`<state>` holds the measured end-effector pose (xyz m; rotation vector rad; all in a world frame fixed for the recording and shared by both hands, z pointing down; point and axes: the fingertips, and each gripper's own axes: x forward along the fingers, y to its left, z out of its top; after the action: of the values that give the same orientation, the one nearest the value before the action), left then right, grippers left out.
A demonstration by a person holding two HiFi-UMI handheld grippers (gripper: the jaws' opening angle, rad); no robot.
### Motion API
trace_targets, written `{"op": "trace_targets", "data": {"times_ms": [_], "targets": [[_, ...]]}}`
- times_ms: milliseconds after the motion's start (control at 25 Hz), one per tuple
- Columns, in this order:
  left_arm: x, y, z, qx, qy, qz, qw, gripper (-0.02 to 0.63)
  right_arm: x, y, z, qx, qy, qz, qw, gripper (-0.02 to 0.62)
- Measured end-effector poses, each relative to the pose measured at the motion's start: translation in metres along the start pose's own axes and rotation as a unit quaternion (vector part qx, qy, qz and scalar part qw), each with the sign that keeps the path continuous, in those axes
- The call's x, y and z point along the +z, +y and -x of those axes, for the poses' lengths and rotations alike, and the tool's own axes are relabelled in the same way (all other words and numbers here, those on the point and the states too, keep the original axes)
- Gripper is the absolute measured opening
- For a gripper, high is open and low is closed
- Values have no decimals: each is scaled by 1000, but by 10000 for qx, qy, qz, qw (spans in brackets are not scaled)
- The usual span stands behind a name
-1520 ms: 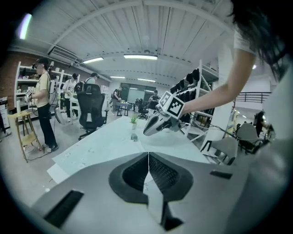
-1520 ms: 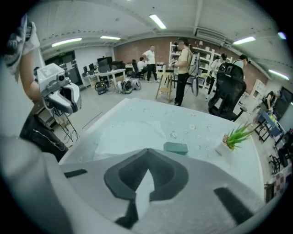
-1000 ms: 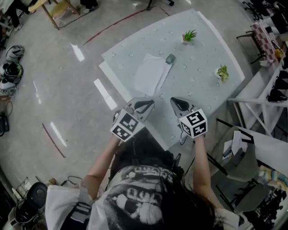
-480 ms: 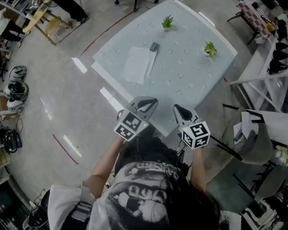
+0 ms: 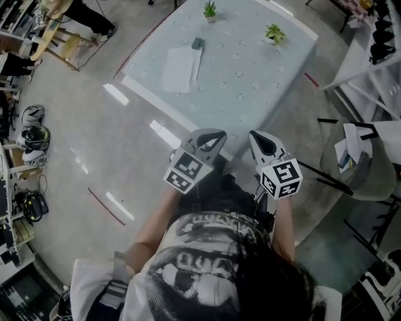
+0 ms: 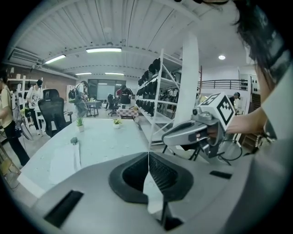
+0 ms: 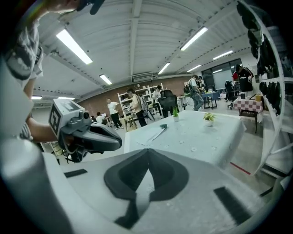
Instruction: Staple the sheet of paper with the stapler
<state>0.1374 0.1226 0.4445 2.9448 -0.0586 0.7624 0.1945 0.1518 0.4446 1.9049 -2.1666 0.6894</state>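
The white sheet of paper (image 5: 177, 69) lies flat on the pale table (image 5: 250, 75), far ahead of me. The small dark stapler (image 5: 197, 43) rests at the sheet's far corner. Both also show in the left gripper view, the paper (image 6: 64, 160) and the stapler (image 6: 73, 140), and in the right gripper view, the paper (image 7: 149, 137) and the stapler (image 7: 163, 125). My left gripper (image 5: 213, 135) and right gripper (image 5: 258, 138) hang side by side in front of my body, well short of the table's near edge. Each is shut with nothing in it, its jaws meeting in a thin line.
Two small potted plants (image 5: 209, 10) (image 5: 274, 32) stand at the table's far side. Shiny floor lies between me and the table. A grey chair (image 5: 363, 169) and a white rack (image 5: 376, 56) stand to the right. Helmets (image 5: 34, 125) lie at the left.
The table has drawn away toward the top of the head view as I stepped back from it. Both grippers stayed shut and came back with me, side by side.
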Motion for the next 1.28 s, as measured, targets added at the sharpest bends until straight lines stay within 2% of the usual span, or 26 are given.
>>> {"op": "trace_targets", "data": {"times_ms": [360, 760, 1280], "targets": [[8, -50, 5, -165, -88, -281, 9994, 5, -14, 4, 53, -399, -443, 86, 9982, -5], [-2, -93, 13, -328, -86, -406, 9986, 5, -39, 15, 88, -430, -503, 30, 9978, -2], [-5, -122, -1, -414, -7, -467, 9981, 5, -54, 3, 116, -406, -500, 52, 9979, -2]]}}
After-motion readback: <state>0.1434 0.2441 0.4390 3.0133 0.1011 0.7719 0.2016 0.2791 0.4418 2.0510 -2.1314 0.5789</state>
